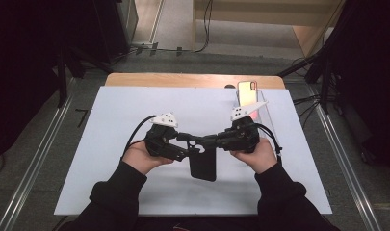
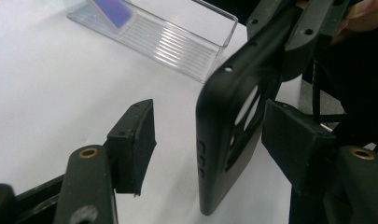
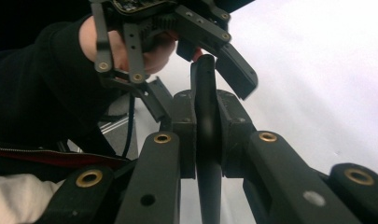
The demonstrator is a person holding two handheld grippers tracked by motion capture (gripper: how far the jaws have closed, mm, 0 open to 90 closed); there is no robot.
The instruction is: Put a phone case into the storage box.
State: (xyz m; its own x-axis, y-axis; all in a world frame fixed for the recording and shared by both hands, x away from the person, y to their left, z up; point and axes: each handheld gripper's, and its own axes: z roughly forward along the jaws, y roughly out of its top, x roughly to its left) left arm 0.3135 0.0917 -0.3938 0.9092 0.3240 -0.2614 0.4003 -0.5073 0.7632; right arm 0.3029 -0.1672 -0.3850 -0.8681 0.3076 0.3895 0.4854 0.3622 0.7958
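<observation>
A black phone case point(image 1: 202, 166) stands on its edge above the white sheet point(image 1: 125, 115), near the middle of the table. My right gripper point(image 3: 206, 126) is shut on the case point(image 3: 205, 79), with both pads pressed flat against its thin rim. My left gripper point(image 2: 212, 135) is open, one jaw on either side of the case point(image 2: 219, 140), and neither pad touches it. In the high view the left gripper point(image 1: 191, 144) and the right gripper point(image 1: 208, 141) meet tip to tip over the case's upper end.
A phone point(image 1: 247, 92) leans in a clear plastic stand point(image 1: 266, 113) at the sheet's far right, and this stand point(image 2: 177, 42) sits just beyond the case. The wooden table edge point(image 1: 183, 79) runs along the back. Metal rails flank the table.
</observation>
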